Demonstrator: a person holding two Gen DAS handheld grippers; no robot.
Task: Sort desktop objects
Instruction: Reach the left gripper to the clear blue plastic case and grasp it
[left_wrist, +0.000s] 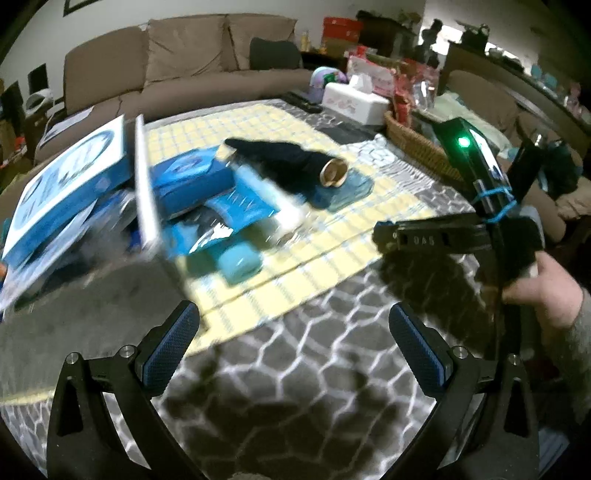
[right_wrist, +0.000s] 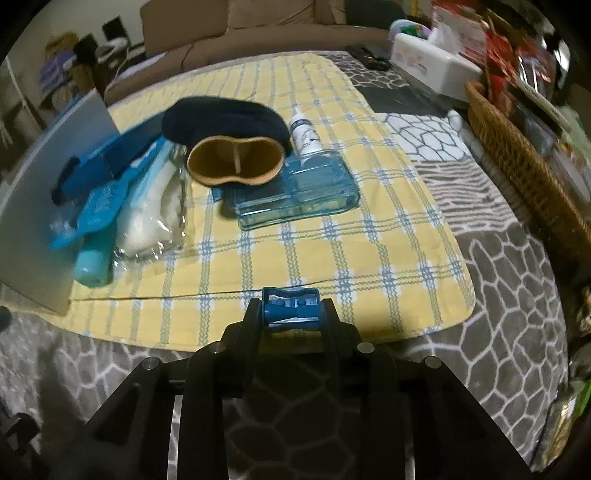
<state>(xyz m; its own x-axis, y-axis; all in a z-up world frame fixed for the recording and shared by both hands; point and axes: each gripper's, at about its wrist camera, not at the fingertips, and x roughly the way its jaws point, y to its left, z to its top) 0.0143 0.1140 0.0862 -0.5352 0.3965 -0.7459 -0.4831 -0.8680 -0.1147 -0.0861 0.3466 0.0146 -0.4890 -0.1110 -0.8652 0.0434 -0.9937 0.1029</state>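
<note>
My right gripper (right_wrist: 290, 303) is shut on a small blue plastic piece (right_wrist: 291, 314), held above the near edge of the yellow plaid cloth (right_wrist: 332, 258). On the cloth lie a dark navy pouch with a tan opening (right_wrist: 229, 147), a clear blue case (right_wrist: 299, 195), a small white bottle (right_wrist: 304, 134), a teal bottle (right_wrist: 92, 264) and a clear bag with white contents (right_wrist: 151, 218). My left gripper (left_wrist: 293, 314) stands wide open over the grey patterned cover, nothing between its fingers. A hand holds the right gripper (left_wrist: 384, 234) at the right of the left wrist view.
Blue boxes (left_wrist: 66, 192) are stacked at the cloth's left, with a grey board (right_wrist: 37, 206) leaning there. A wicker basket (right_wrist: 524, 166) and a white tissue box (right_wrist: 428, 59) stand at the right. A brown sofa (left_wrist: 184, 66) runs behind the table.
</note>
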